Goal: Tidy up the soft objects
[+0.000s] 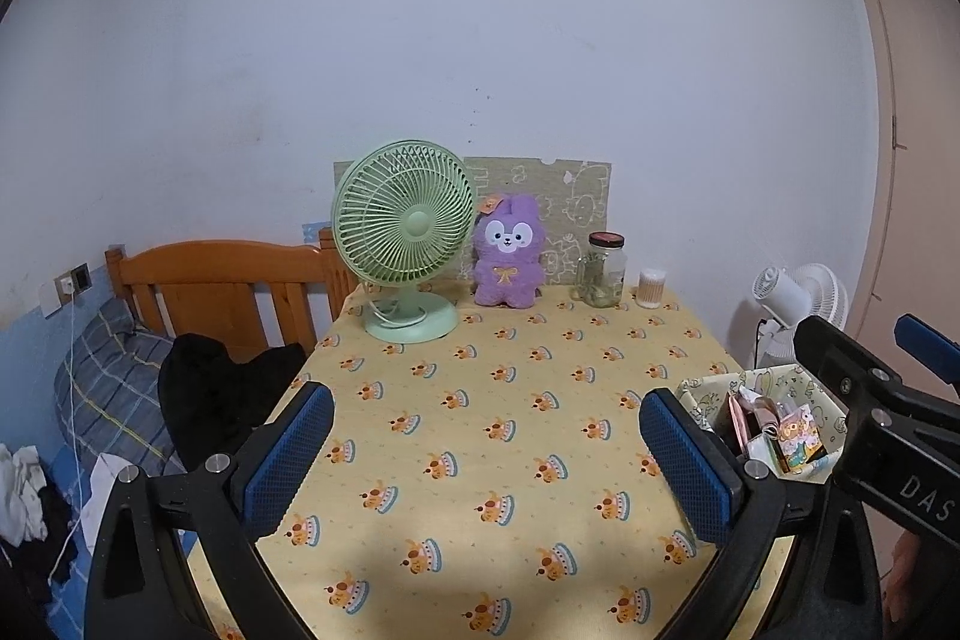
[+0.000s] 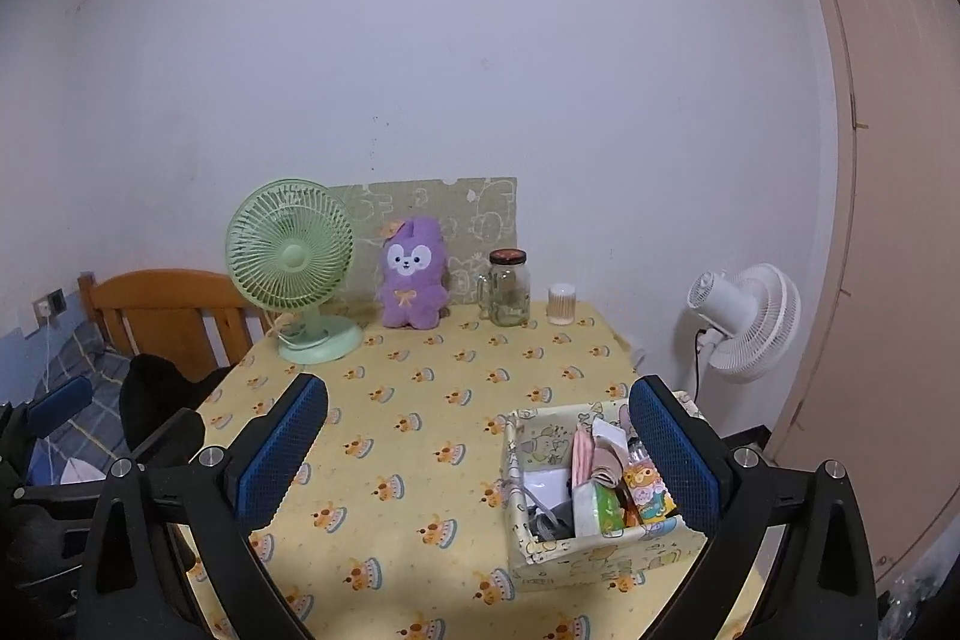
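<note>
A purple plush bunny [image 1: 509,253] [image 2: 414,274] sits upright at the back of the table against a patterned board. A patterned fabric box [image 2: 600,556] [image 1: 708,394] stands near the table's front right, packed with tissue packs, folded cloth and small packets. My left gripper [image 1: 486,451] is open above the tablecloth, nothing between its blue pads. My right gripper [image 2: 480,451] is also open, and its right finger [image 2: 672,454] overlaps the box's right side. The right gripper's body shows at the right edge of the left wrist view.
A green desk fan [image 1: 402,235] [image 2: 291,262] stands left of the bunny. A glass jar [image 2: 509,287] and a cotton-swab tub [image 2: 563,304] are to its right. A bed with a wooden headboard [image 1: 222,280] and dark clothes lies left; a white floor fan [image 2: 744,319] stands right.
</note>
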The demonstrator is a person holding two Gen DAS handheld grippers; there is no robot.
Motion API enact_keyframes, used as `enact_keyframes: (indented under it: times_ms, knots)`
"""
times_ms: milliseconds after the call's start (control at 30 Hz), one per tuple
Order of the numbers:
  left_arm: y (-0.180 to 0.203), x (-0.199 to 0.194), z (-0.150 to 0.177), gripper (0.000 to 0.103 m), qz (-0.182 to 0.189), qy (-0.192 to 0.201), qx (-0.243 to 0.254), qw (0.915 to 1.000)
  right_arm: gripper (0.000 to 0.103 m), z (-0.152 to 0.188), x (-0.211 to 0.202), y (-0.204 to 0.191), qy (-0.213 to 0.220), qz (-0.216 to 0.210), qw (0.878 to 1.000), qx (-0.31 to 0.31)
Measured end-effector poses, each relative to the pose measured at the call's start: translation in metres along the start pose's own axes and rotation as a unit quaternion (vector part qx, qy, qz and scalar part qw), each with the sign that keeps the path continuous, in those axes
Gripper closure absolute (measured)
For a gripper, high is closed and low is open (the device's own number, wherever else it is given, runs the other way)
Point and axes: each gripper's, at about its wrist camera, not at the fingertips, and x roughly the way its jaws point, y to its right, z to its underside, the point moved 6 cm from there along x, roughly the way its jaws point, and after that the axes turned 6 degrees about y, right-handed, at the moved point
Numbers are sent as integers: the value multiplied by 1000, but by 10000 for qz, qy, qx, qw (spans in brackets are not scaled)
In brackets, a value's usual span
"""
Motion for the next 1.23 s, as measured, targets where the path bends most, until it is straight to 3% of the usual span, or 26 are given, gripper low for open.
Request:
enact_keyframes:
  times_ms: [1233]
  knots:
    - [2, 5, 3, 0, -14, -144, 61, 9999, 1, 9, 2, 8, -159, 64, 9998, 106]
